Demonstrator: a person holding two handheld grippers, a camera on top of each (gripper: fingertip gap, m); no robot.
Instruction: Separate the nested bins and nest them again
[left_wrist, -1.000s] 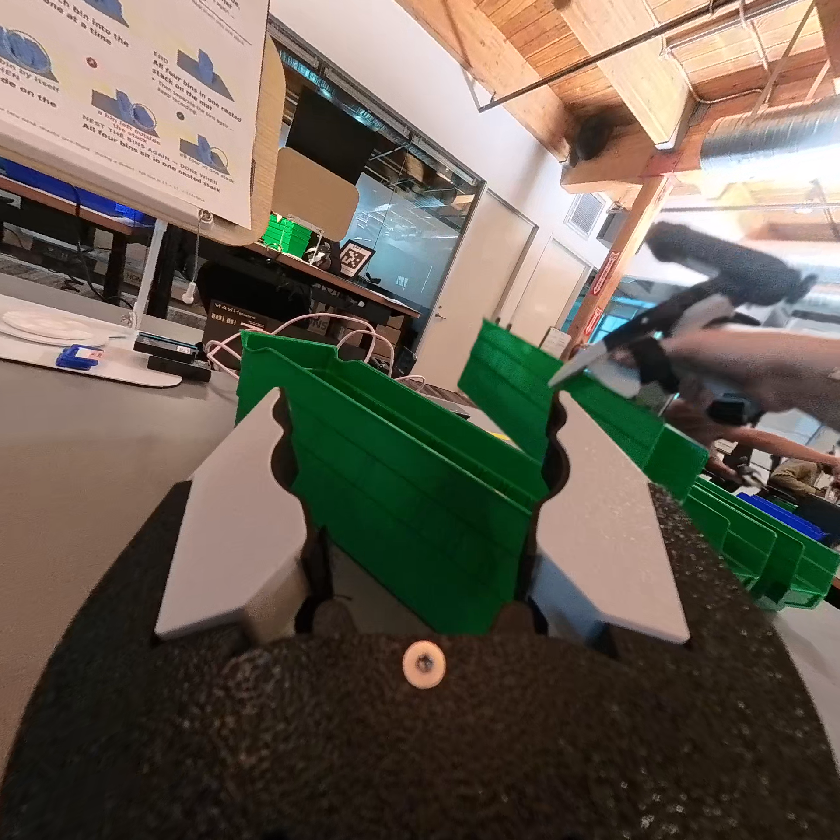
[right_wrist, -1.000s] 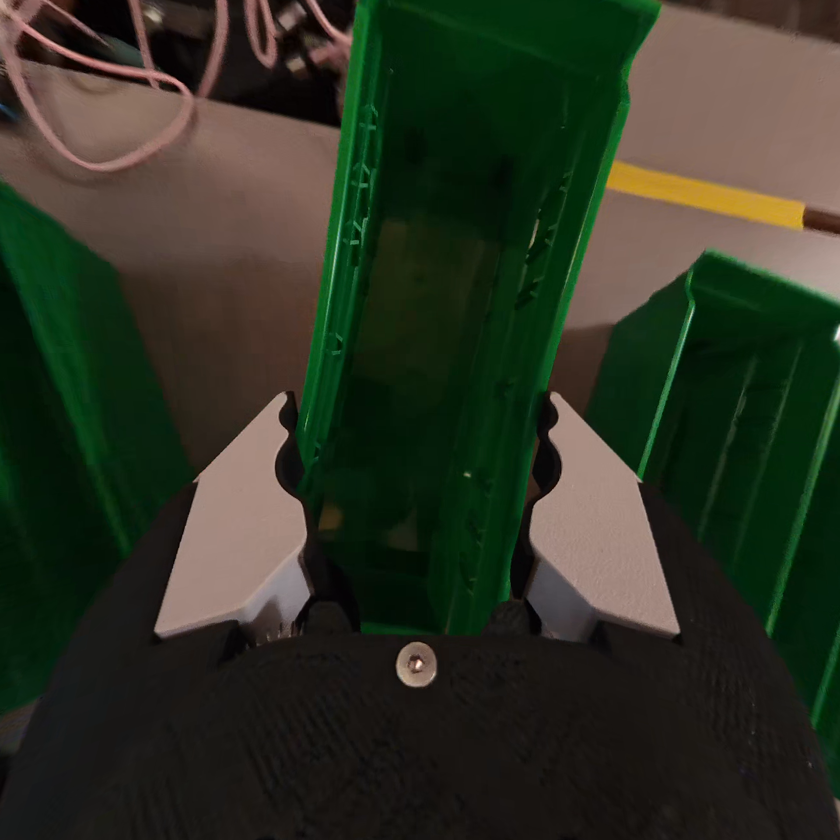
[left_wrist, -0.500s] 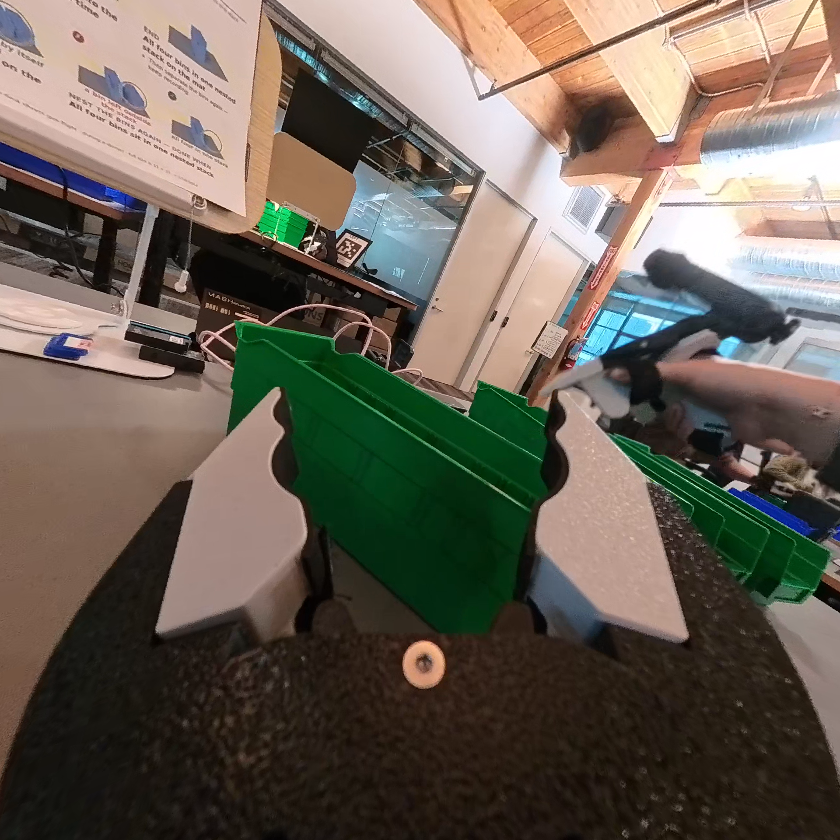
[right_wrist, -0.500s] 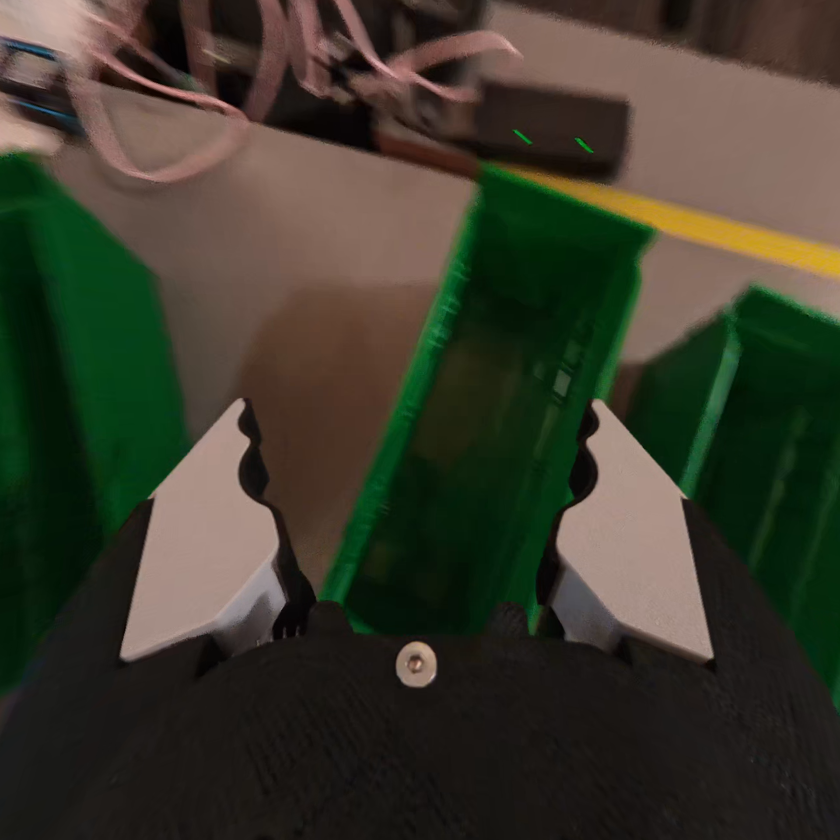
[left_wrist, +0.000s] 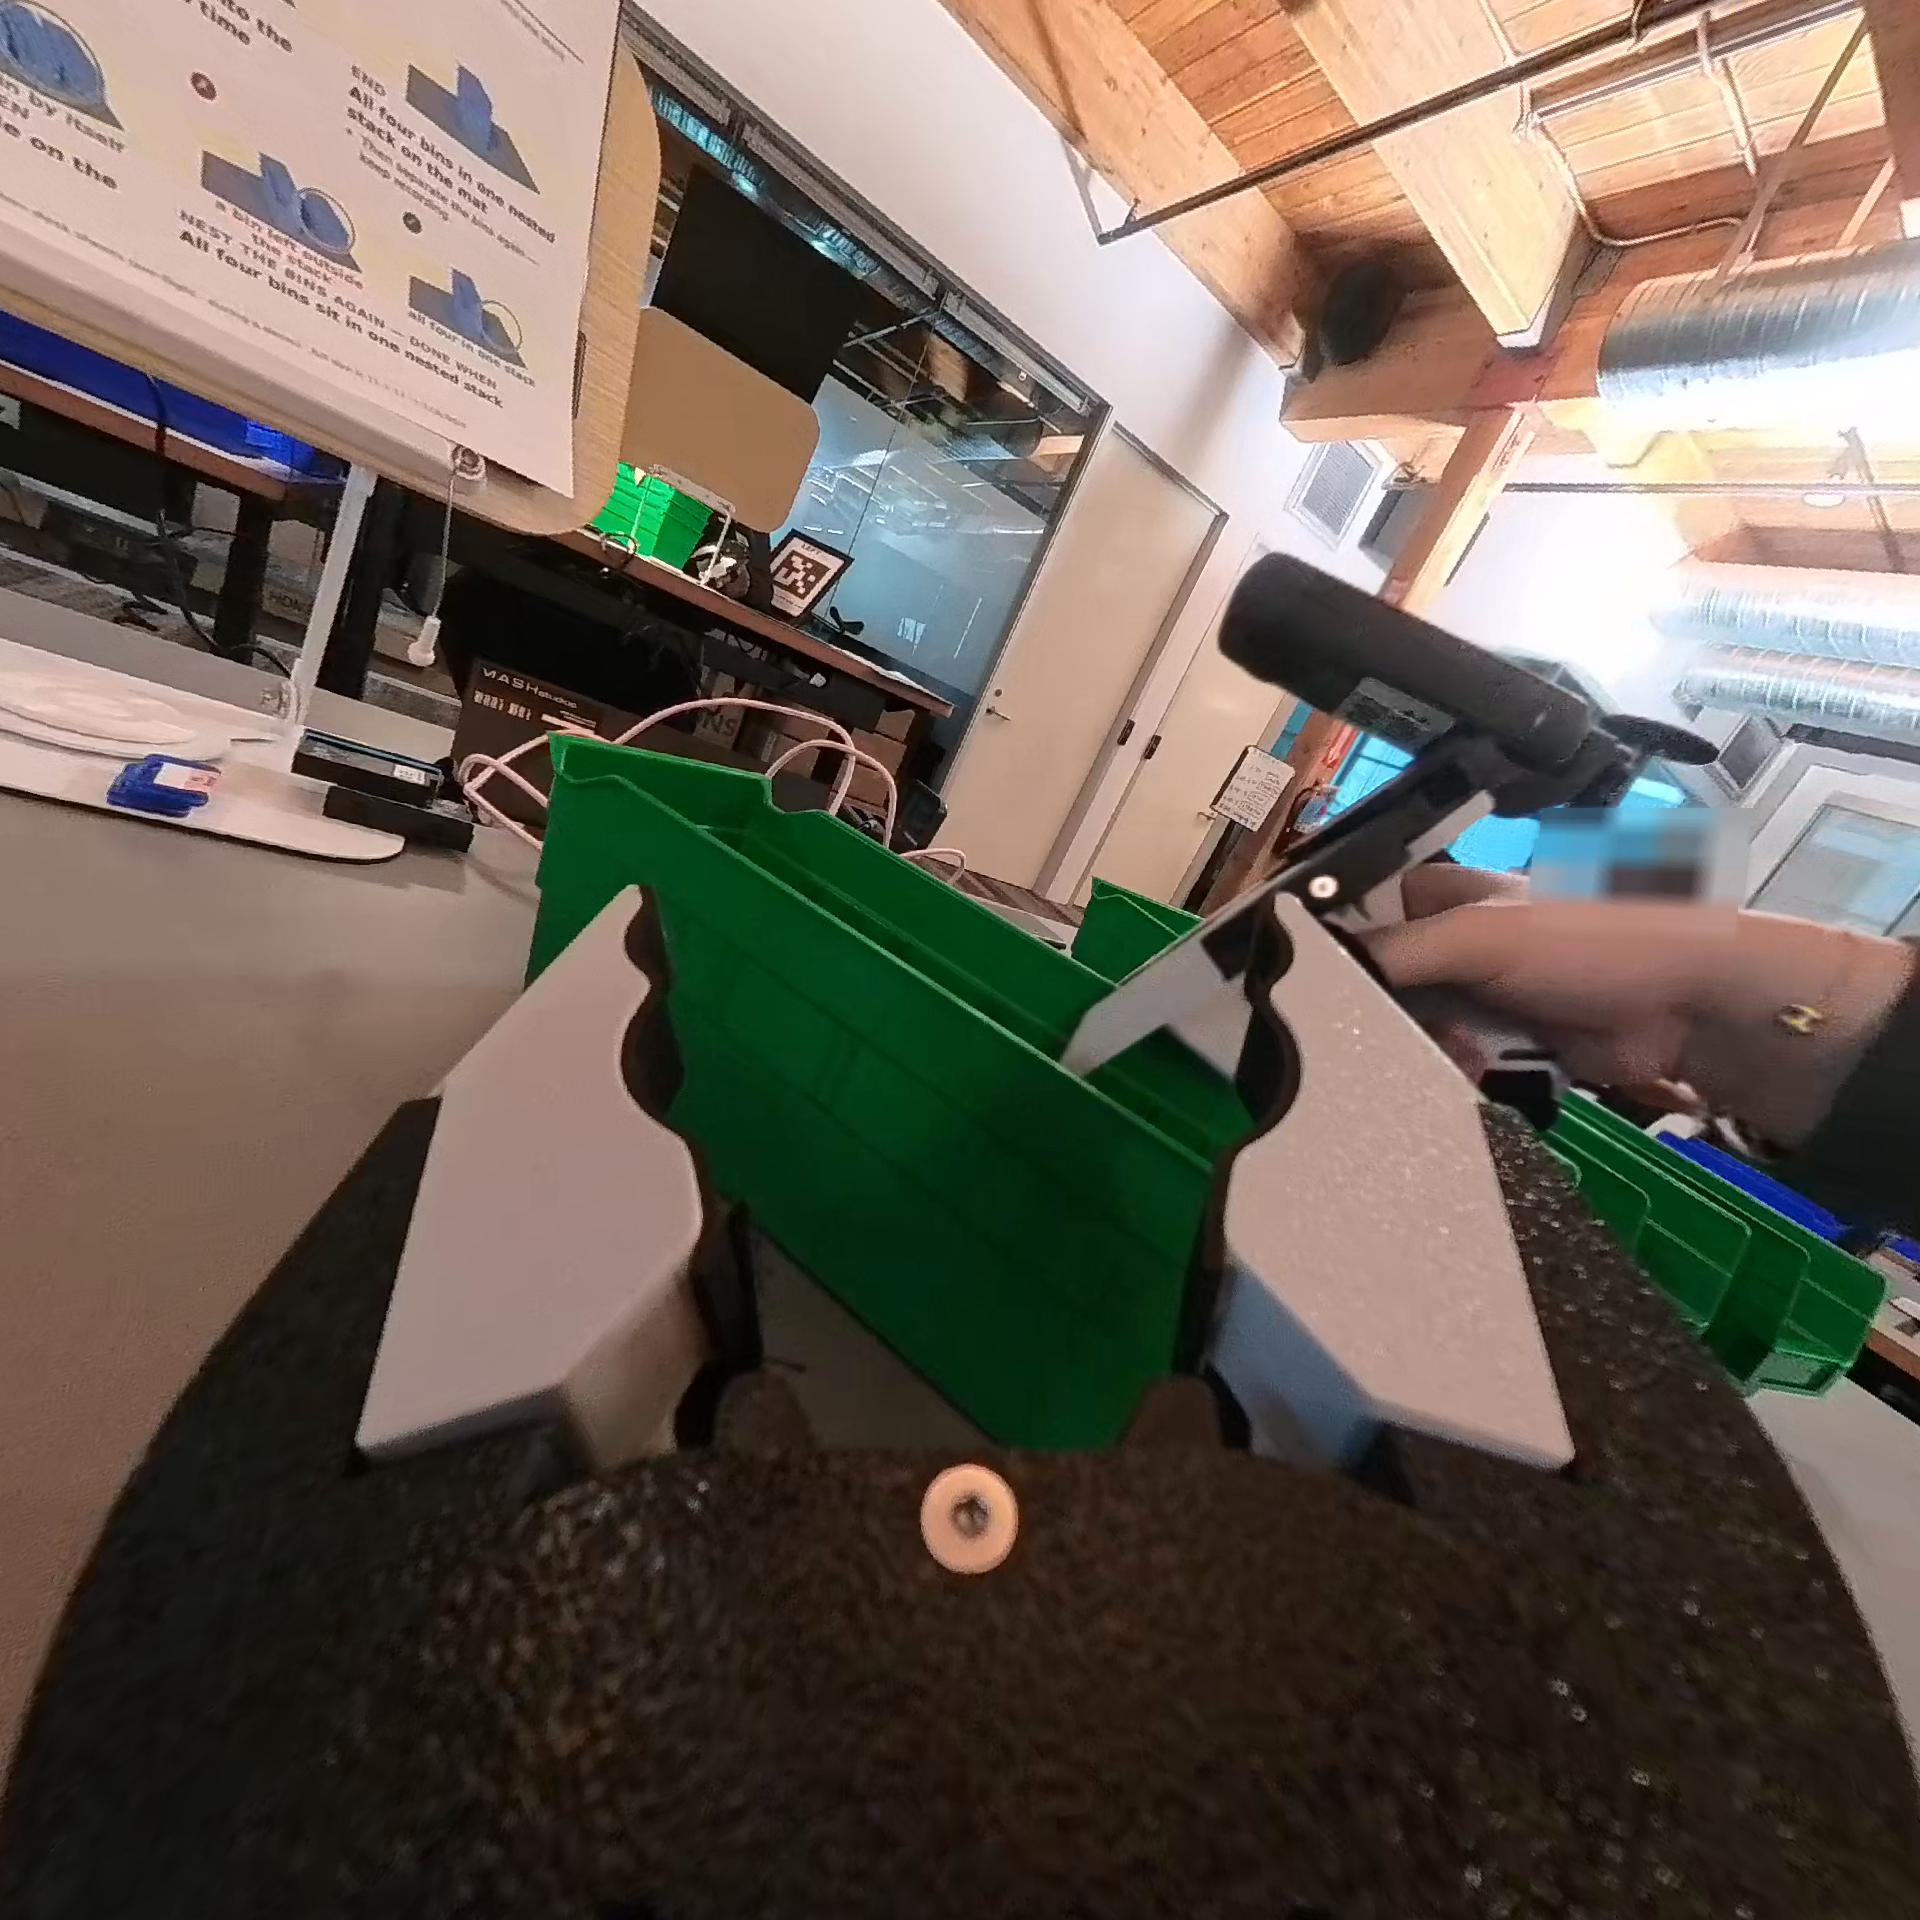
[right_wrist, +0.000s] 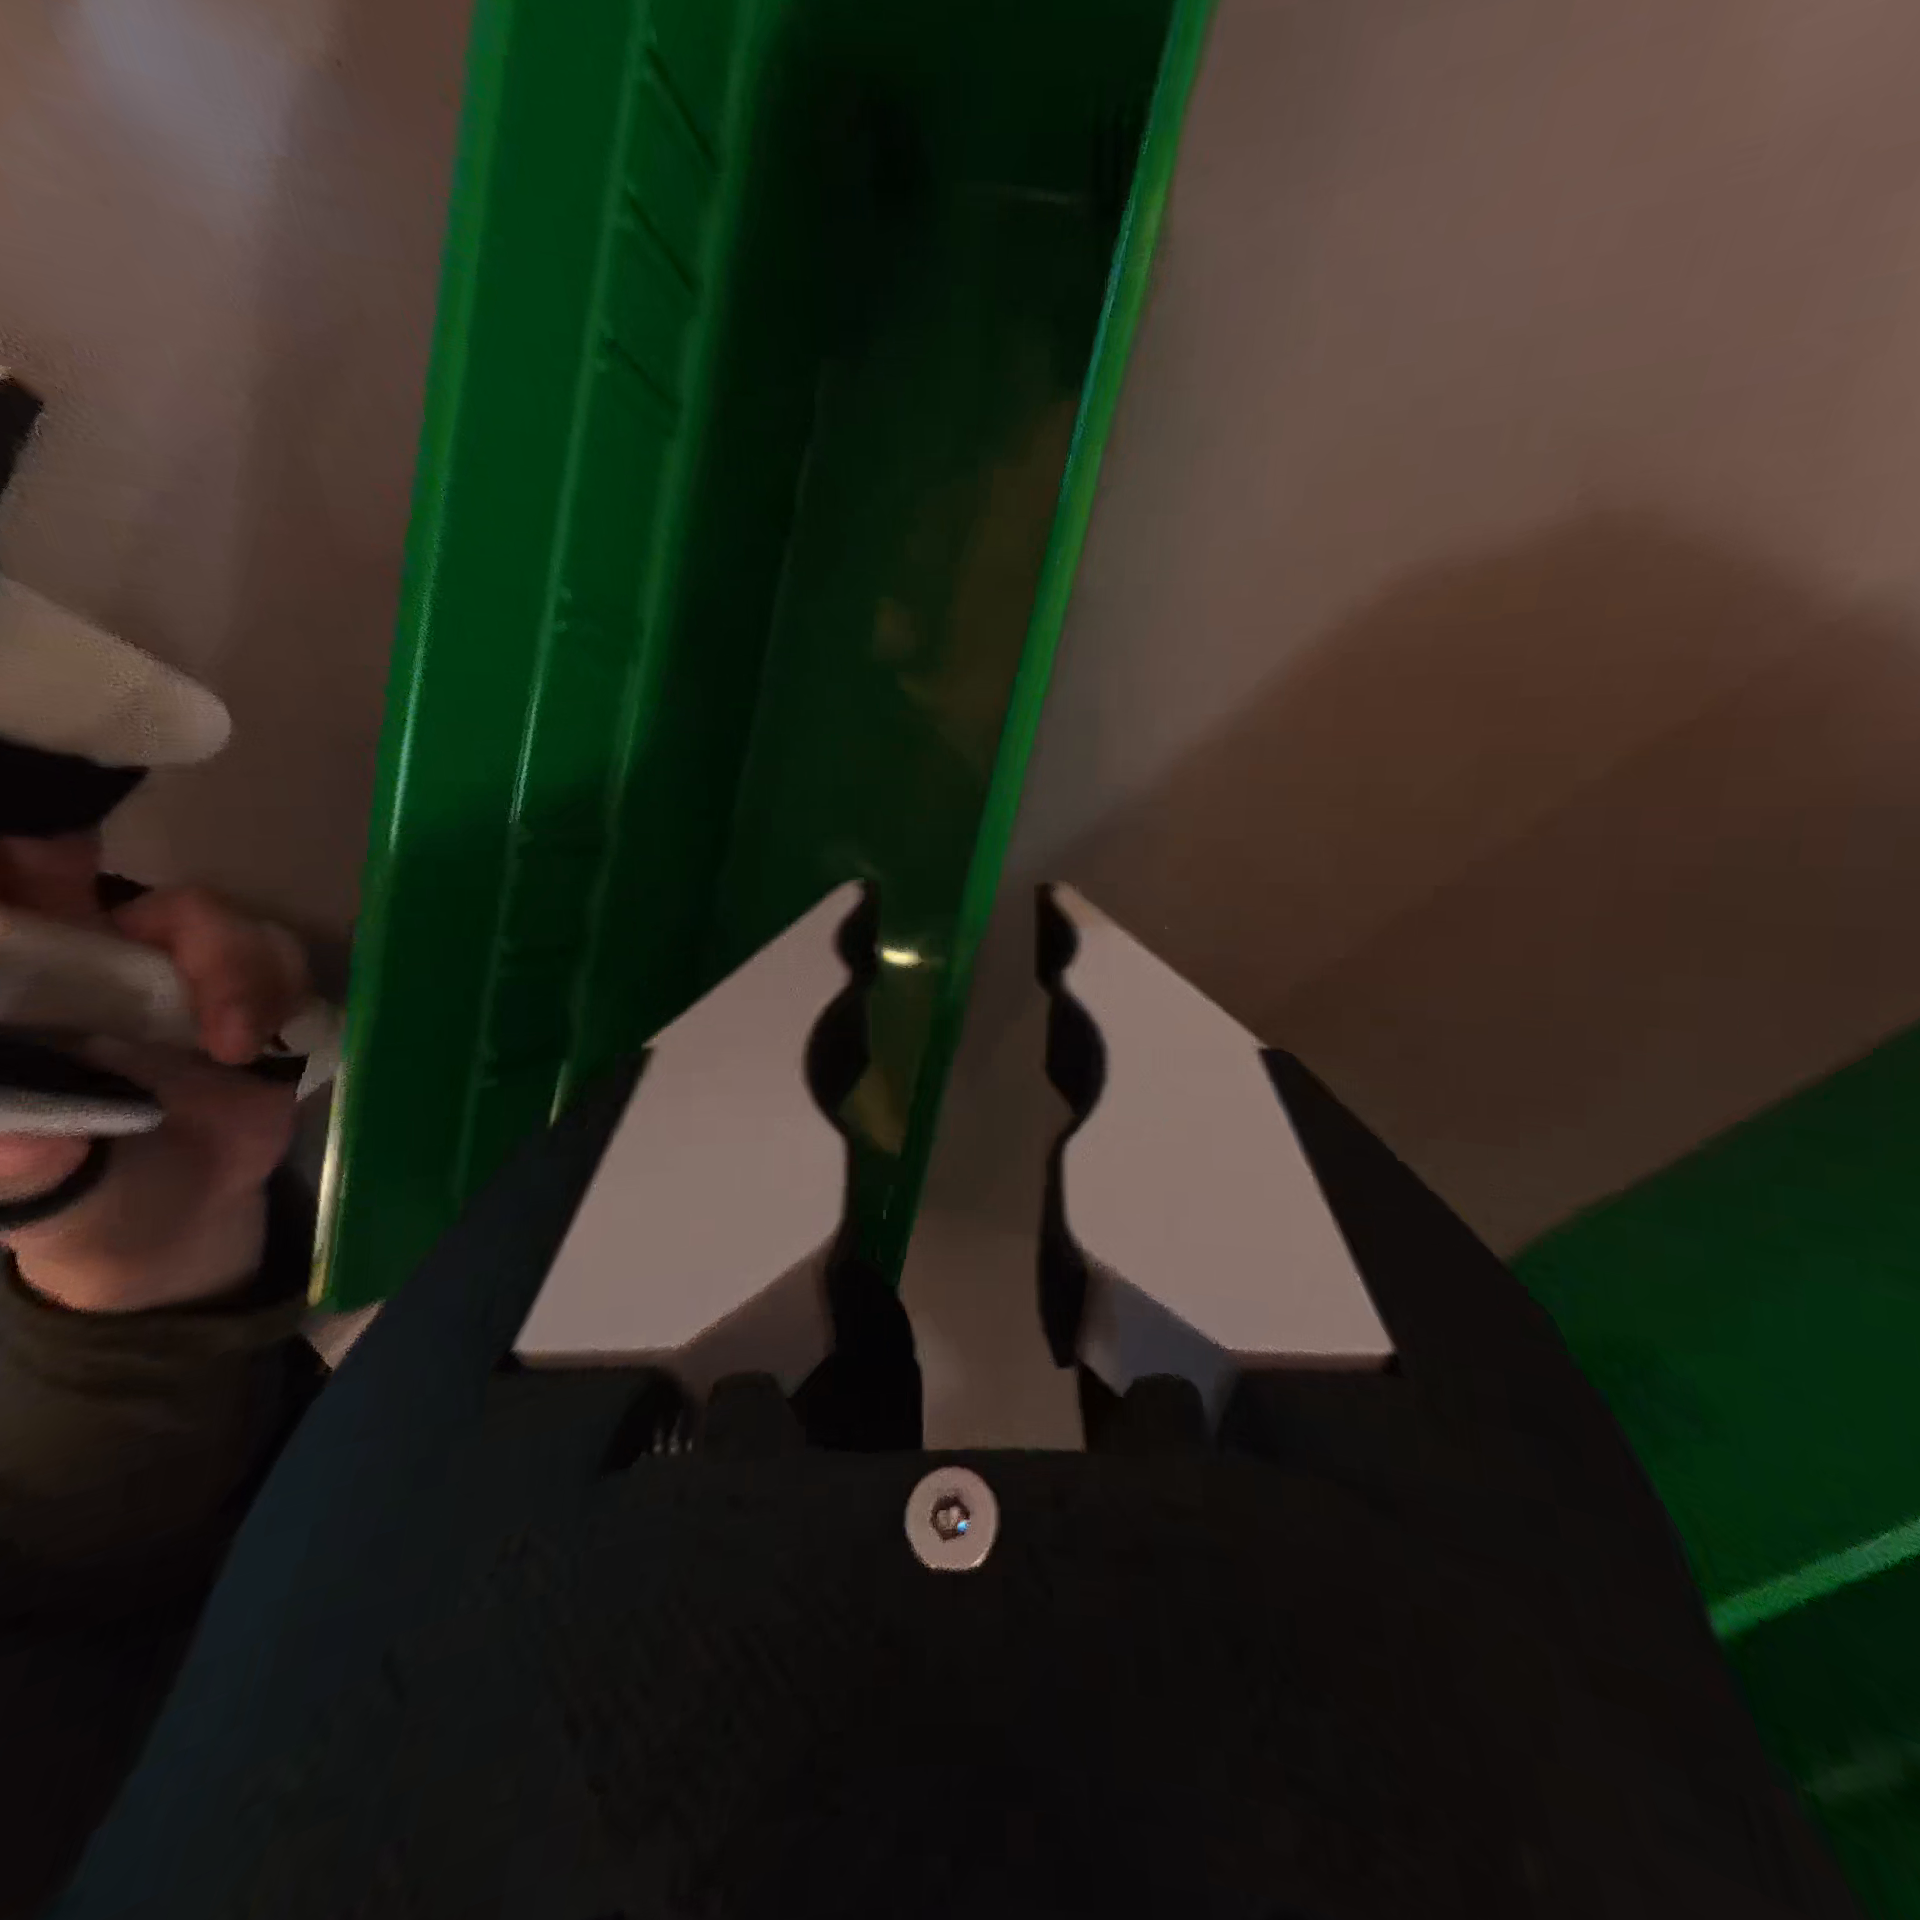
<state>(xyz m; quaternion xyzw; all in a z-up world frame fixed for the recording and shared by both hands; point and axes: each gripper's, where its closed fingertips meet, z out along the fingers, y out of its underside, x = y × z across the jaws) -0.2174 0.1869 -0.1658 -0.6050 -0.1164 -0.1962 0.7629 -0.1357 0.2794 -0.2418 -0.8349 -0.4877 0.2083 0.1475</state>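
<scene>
Your left gripper (left_wrist: 956, 1049) is clamped across the near end of a long green plastic bin (left_wrist: 894, 1029) standing on the grey tabletop (left_wrist: 208, 1018); both pale grey fingers (left_wrist: 540, 1205) press its side walls, and the bin runs away from you toward 12 o'clock, its tall end wall at the far end. In the left wrist view your right gripper (left_wrist: 1153, 1023), black-handled with flat grey fingers, comes in from 2 o'clock and dips its tips at the bin's right-hand rim. In the right wrist view that right gripper (right_wrist: 951, 1049) is nearly closed but not gripping: the bin's thin right wall (right_wrist: 1039, 665) passes between the jaws close against the left finger, with a clear gap to the right finger (right_wrist: 1195, 1174), so it is slack around the wall. The bin's inside (right_wrist: 831, 520) stretches from the fingers up to 12 o'clock and is cut off by the top edge. At 9 o'clock in that view your left hand (right_wrist: 156, 1091) and its gripper are heavily blurred and partly cropped. A further green bin (right_wrist: 1766, 1351) sits at 4 o'clock, only a corner showing. In the left wrist view, more nested green bins (left_wrist: 1714, 1278) lie at 3 o'clock, half hidden behind the right finger and your sleeve, so you probably cannot count them reliably. Pale pink cables (left_wrist: 727, 727) loop behind the held bin at 12 o'clock, and a white instruction poster (left_wrist: 312, 187) hangs at 11 o'clock.
</scene>
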